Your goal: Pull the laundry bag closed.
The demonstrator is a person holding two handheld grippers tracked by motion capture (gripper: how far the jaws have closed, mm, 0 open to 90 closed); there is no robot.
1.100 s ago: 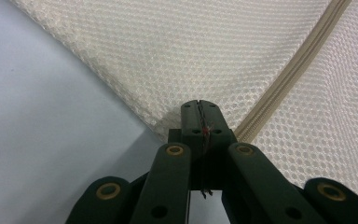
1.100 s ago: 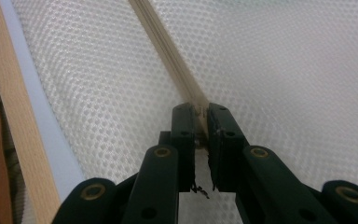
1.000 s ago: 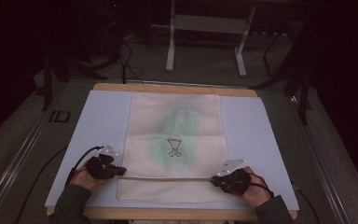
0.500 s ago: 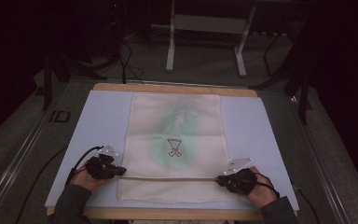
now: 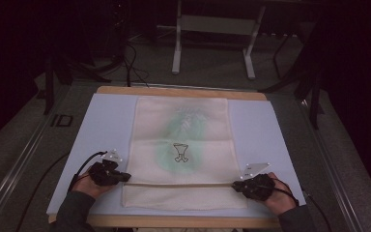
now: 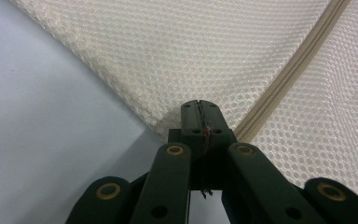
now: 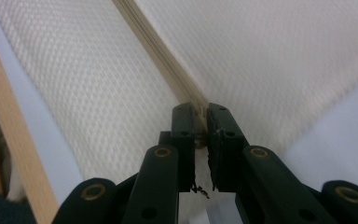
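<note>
Left claw [image 6: 199,112] clamped on mesh bag [image 5: 183,145] edge by zipper [image 6: 284,79]; right claw [image 7: 201,122] pinching zipper end w/ jaws slightly apart. Risk: weak right grip slips, bag bunches on desk [image 5: 106,121].

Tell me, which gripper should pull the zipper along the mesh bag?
Probably the right gripper. Its jaws are pinched on something small at the zipper's end, maybe the pull. The left gripper is clamped on the mesh bag's edge beside the zipper, well placed to anchor it.
</note>
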